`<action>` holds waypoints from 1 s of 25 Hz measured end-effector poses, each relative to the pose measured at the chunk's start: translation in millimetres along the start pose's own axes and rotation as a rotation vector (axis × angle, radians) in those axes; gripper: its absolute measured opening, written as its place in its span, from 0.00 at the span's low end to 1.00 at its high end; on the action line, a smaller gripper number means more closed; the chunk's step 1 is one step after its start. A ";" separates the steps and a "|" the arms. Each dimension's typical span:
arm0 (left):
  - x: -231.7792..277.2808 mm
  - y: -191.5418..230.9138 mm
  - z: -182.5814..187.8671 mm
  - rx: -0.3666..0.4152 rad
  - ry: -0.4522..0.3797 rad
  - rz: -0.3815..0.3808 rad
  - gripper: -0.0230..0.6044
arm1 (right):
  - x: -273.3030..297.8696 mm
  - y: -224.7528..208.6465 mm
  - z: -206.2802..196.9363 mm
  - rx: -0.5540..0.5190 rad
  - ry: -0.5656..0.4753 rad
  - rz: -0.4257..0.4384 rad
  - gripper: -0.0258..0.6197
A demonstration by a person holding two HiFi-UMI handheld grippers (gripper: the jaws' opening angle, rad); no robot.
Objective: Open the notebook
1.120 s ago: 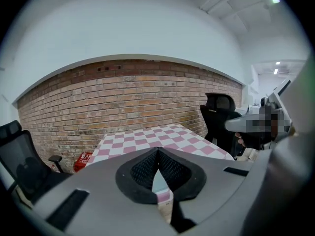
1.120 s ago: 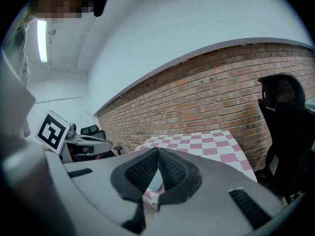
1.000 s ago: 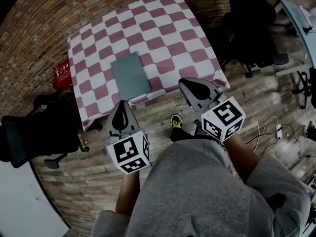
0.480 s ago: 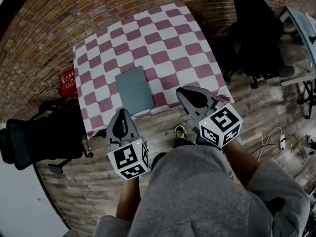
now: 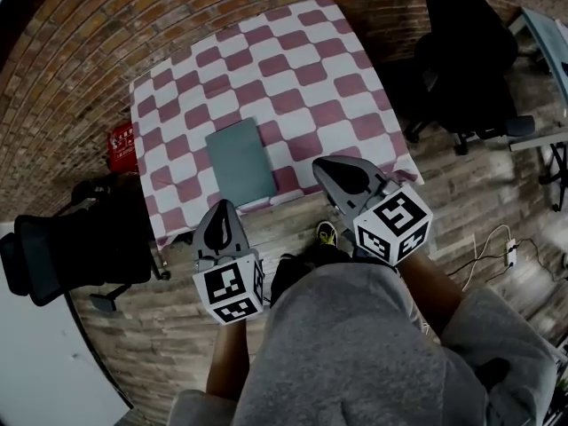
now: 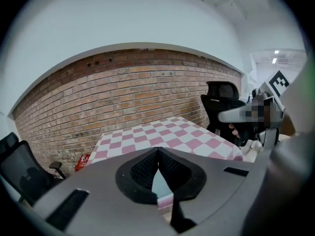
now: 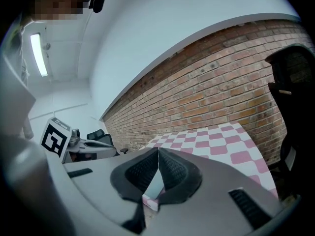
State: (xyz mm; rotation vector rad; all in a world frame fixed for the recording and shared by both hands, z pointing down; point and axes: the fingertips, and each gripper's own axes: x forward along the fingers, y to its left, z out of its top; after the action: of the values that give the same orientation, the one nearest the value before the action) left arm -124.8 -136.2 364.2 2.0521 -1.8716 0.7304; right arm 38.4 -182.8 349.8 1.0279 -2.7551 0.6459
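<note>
The closed grey-green notebook (image 5: 240,161) lies flat on the pink-and-white checked tablecloth (image 5: 302,69), near the table's front edge. Both grippers hang in front of that edge, short of the table and holding nothing. My left gripper (image 5: 222,205) is shut and sits below and a little left of the notebook. The right gripper (image 5: 319,163) is also shut, with its tip over the cloth's front edge to the right of the notebook. In the left gripper view the pads (image 6: 147,168) meet at their tips. In the right gripper view the pads (image 7: 170,168) meet too.
A black office chair (image 5: 71,251) stands at the table's left and another (image 5: 466,56) at its right. A red object (image 5: 122,145) sits on the floor by the brick wall (image 5: 80,51). Cables (image 5: 497,247) lie on the wooden floor at the right. My shoe (image 5: 326,233) is near the table.
Both grippers have drifted slightly toward the table's front edge, and the table sits a little closer in the head view. Jaws stay shut; the notebook has not moved.
</note>
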 end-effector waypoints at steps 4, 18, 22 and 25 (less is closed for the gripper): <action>11.1 -18.4 -2.9 0.026 0.014 -0.103 0.05 | 0.5 -6.8 -0.9 0.021 0.007 -0.013 0.08; 63.3 -49.7 -75.9 0.355 0.199 -0.393 0.41 | 3.6 -3.5 -43.5 0.060 0.049 -0.124 0.08; 93.4 -54.9 -110.3 0.508 0.253 -0.407 0.43 | 2.7 -4.9 -62.6 0.092 0.068 -0.155 0.08; 111.0 -59.3 -130.5 0.580 0.273 -0.421 0.44 | 4.8 -4.4 -76.2 0.115 0.083 -0.165 0.08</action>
State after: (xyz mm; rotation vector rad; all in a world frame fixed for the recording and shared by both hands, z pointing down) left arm -86.2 -155.1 540.3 2.3997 -1.1011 1.4610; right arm 35.5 -155.4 421.1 1.2082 -2.5548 0.8089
